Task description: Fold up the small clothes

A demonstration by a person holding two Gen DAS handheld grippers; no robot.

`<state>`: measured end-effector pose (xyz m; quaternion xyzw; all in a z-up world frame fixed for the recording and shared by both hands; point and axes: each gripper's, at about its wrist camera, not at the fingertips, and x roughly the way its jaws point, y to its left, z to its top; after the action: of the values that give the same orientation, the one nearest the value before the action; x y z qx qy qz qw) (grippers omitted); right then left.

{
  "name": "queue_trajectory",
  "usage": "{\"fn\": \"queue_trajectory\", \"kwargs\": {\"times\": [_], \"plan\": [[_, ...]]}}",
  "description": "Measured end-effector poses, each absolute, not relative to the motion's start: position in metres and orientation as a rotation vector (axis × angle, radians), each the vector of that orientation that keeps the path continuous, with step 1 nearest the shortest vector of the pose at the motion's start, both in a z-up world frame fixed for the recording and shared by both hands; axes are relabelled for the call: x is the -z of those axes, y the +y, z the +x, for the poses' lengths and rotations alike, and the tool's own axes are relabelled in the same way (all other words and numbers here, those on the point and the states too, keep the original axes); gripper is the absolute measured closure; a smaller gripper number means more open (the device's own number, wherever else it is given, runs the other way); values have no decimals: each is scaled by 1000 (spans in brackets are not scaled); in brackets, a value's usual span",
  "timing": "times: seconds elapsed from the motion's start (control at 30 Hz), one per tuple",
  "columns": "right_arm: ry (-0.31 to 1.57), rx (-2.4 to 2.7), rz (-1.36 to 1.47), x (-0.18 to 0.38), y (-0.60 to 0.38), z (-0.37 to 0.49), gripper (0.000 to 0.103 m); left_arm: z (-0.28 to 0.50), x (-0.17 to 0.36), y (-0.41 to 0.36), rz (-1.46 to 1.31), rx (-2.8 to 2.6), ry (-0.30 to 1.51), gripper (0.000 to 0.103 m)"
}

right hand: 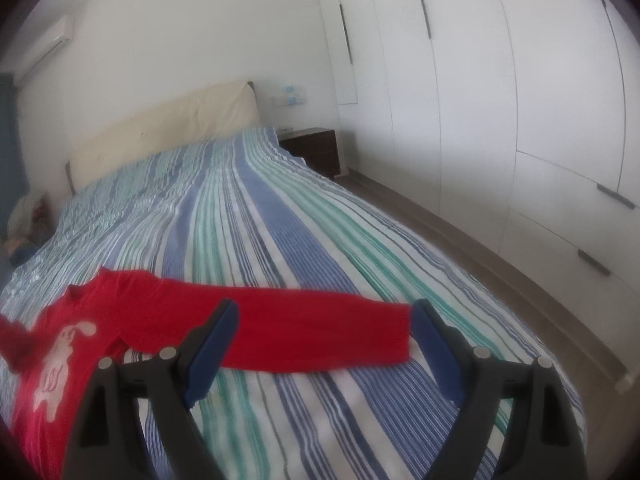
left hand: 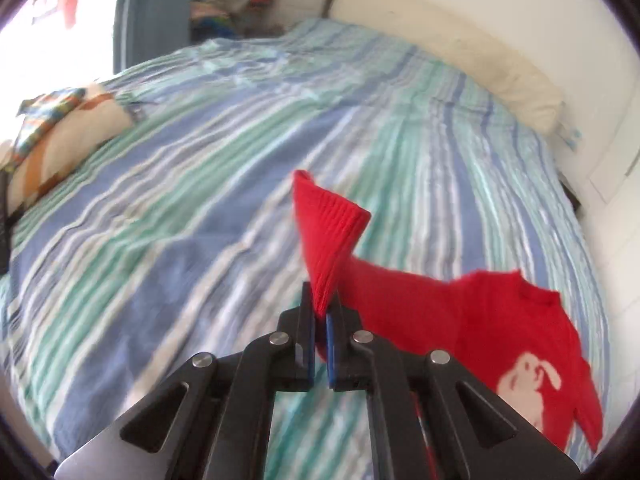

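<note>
A small red sweater (left hand: 500, 320) with a white animal print lies on the striped bedspread (left hand: 200, 200). My left gripper (left hand: 322, 300) is shut on the ribbed cuff of one sleeve (left hand: 328, 232) and holds it lifted above the bed. In the right wrist view the sweater (right hand: 60, 340) lies at the lower left, and its other sleeve (right hand: 312, 332) stretches flat to the right. My right gripper (right hand: 324, 320) is open and empty, its blue pads (right hand: 212, 352) standing either side of that sleeve, just above it.
A cream headboard (right hand: 168, 128) lines the far end of the bed. A patterned pillow (left hand: 60, 140) lies at the left bed edge. A dark nightstand (right hand: 312, 148) and white wardrobes (right hand: 520, 100) stand to the right, across a strip of floor.
</note>
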<state>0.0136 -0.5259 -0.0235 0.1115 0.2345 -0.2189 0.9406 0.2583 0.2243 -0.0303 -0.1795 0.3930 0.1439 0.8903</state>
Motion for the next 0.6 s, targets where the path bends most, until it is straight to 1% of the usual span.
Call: {"fn": "queue_trajectory", "kwargs": {"times": [0.1,0.17,0.37,0.47,0.6], "plan": [[487,441,222,25,-522,17,17,234,54,273,-445,-426,832,101],[493,443,205,26,-519,18,17,224,74,288,-492,-456,856,101],[524,447,154,30,-510,25,17,206,117,292,-522,-497,903,101],[541,445,144,34,-509,27,17,199,129,291,-546,-509,909,101],[555,459,151,38,-512,30,17,193,135,284,-493,-515,898,101]]}}
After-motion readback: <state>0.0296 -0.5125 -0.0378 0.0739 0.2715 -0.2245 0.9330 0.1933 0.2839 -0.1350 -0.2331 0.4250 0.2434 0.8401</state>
